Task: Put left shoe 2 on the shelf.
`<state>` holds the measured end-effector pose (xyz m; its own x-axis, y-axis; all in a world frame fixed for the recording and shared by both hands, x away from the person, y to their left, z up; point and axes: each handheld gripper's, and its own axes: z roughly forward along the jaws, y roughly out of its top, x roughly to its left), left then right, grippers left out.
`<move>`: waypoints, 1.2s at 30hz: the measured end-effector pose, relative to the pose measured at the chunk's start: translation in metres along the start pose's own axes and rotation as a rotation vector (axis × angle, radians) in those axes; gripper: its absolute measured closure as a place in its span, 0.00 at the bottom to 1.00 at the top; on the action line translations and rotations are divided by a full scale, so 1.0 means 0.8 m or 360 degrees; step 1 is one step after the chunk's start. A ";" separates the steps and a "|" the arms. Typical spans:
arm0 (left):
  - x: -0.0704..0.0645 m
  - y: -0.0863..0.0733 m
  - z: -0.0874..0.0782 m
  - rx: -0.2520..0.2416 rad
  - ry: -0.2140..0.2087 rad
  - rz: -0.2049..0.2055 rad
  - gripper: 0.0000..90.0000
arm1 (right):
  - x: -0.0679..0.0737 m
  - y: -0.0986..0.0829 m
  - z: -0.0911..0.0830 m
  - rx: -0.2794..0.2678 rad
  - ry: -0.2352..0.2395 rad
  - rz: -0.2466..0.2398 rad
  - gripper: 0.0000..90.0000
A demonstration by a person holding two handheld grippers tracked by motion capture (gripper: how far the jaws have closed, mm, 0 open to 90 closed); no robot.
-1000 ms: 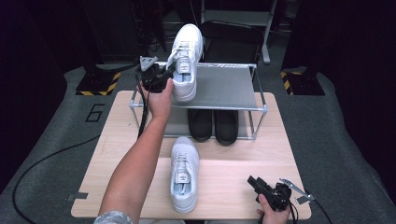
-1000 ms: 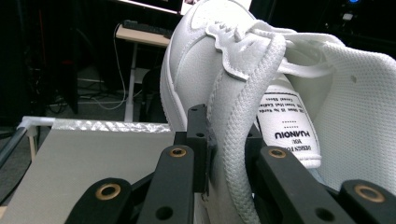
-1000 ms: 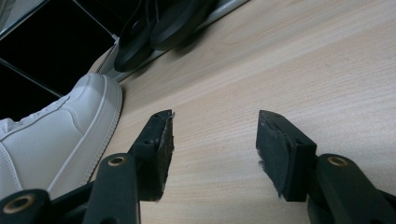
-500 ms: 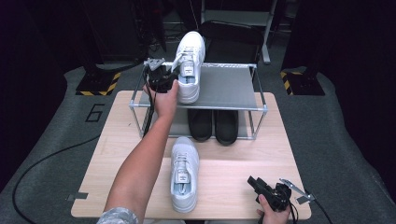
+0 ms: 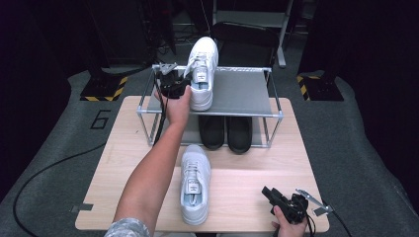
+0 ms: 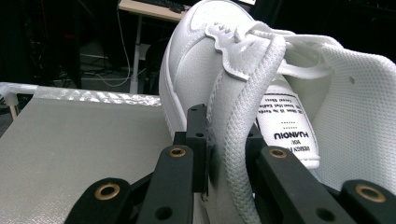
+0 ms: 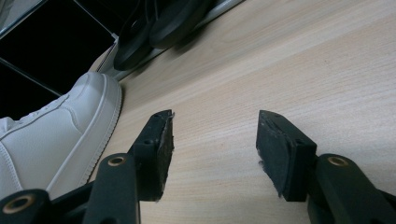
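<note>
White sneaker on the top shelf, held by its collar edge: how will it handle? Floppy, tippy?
The white sneaker probably droops: the left gripper pinches only the padded heel collar, which looks soft. Likely light for its size. With the toe raised off the rack shelf, it could pivot in the grip.

Below my rack's shelf I see black shoes (image 5: 226, 132) mid-frame, and a second white sneaker (image 5: 194, 183) lower centre on the table (image 5: 247, 187).

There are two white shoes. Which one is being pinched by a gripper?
The white sneaker on the rack's top shelf: the left gripper clamps its padded collar. The other white sneaker lies untouched on the wooden table.
</note>
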<state>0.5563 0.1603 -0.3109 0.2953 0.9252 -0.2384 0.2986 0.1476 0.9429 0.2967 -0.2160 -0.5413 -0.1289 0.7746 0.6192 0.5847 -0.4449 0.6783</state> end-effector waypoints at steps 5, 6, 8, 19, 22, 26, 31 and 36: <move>0.000 -0.001 0.003 0.0017 0.0002 -0.0005 0.89 | 0.000 0.000 0.000 0.0003 0.0001 0.0002 0.51; 0.001 -0.001 0.003 0.0018 0.0003 -0.0004 0.89 | 0.000 0.000 0.000 0.0005 0.0000 0.0004 0.51; 0.001 -0.002 0.004 0.0015 0.0006 -0.0015 0.89 | 0.000 0.000 0.000 0.0005 0.0001 0.0006 0.51; 0.002 -0.004 0.010 0.0075 0.0006 -0.0043 0.88 | 0.002 -0.001 0.001 0.0004 0.0013 0.0021 0.51; 0.002 -0.006 0.013 0.0083 0.0011 -0.0053 0.88 | 0.002 -0.001 0.002 0.0010 -0.0005 0.0016 0.51; 0.004 -0.005 0.017 0.0102 0.0009 -0.0073 0.87 | 0.002 -0.001 0.001 0.0006 0.0025 0.0024 0.51; 0.003 -0.003 0.020 0.0133 0.0011 -0.0067 0.87 | 0.002 -0.001 0.002 0.0010 0.0010 0.0011 0.51; 0.004 -0.005 0.026 0.0162 0.0007 -0.0054 0.86 | 0.002 -0.002 0.002 0.0011 0.0015 0.0011 0.51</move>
<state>0.5745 0.1553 -0.3202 0.2792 0.9219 -0.2687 0.3992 0.1431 0.9057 0.2972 -0.2135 -0.5420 -0.1327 0.7672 0.6276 0.5912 -0.4469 0.6714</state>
